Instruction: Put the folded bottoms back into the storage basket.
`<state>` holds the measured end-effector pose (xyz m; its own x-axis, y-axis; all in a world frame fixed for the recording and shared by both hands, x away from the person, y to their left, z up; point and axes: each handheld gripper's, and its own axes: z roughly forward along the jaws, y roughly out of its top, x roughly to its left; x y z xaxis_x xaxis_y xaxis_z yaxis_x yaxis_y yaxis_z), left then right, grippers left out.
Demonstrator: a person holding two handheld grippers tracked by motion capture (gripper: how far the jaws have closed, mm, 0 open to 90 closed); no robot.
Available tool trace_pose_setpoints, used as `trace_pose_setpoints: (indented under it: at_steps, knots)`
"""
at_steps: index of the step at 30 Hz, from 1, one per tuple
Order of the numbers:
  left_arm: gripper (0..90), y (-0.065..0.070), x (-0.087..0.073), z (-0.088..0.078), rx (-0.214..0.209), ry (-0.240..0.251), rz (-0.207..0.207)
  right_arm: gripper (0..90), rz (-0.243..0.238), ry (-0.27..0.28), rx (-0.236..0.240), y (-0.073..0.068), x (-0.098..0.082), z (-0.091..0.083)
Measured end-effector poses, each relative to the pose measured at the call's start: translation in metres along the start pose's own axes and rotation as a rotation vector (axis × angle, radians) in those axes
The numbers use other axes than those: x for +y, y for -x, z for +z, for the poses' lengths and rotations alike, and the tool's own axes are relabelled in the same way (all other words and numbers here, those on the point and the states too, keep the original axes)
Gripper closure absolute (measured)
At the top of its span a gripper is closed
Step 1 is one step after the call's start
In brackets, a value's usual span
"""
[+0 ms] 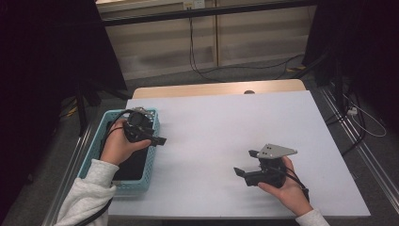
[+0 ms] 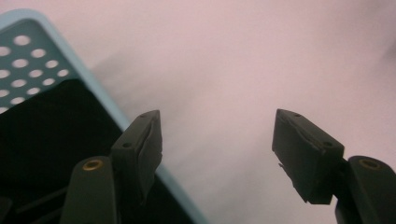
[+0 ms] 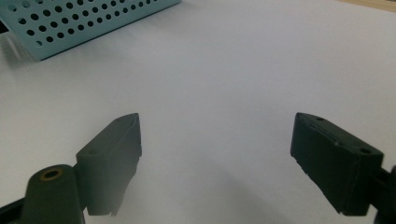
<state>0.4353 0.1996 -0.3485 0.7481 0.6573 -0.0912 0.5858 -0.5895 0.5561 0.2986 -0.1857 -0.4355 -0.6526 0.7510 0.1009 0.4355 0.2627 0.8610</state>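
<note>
Basket [image 1: 151,155] first: light blue, perforated walls, sits at the left edge of the table [image 1: 226,122], closer to the near-left corner than the far one. We see its long side running along that edge. Inside lies a dark, flat thing [image 1: 134,165] that covers most of the floor; we can't tell what it is, too dark in every view. In the left gripper view the same black mass [image 2: 42,140] sits below the dotted blue wall [image 2: 28,70].

Left gripper [image 1: 157,140] hangs over the far end of the basket, tips poking out past the basket's right rim over the white tabletop. In the left gripper view we see one jaw over the basket rim and the other over bare table. Fingers released, wide gap, nothing between them. Left hand [image 1: 117,146] wraps the gripper body above the basket.

Right gripper [image 1: 245,162] is over the near-right part of the table, well apart from the basket, grey three-cornered plate [image 1: 277,150] on top, tips pointing left toward the basket. Right hand [image 1: 287,186] holds it from the near side. Fingers released here too: the right gripper view shows both jaws spread with only white tabletop between, and the basket's perforated wall [image 3: 84,21] at the far left.
</note>
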Motion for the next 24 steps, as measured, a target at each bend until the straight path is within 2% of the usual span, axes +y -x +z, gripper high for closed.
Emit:
trace_pose_setpoints:
  at_steps: [8, 24]
  knots:
    - [31.6, 0.014, 0.003, 0.007, -0.02, 0.012, 0.025, 15.3, 0.007, 0.0, 0.0, 0.002, -0.001, -0.003]
    - [28.6, 0.041, -0.002, 0.025, -0.075, 0.024, 0.055, 14.6, 0.017, -0.006, 0.003, 0.007, -0.006, -0.008]
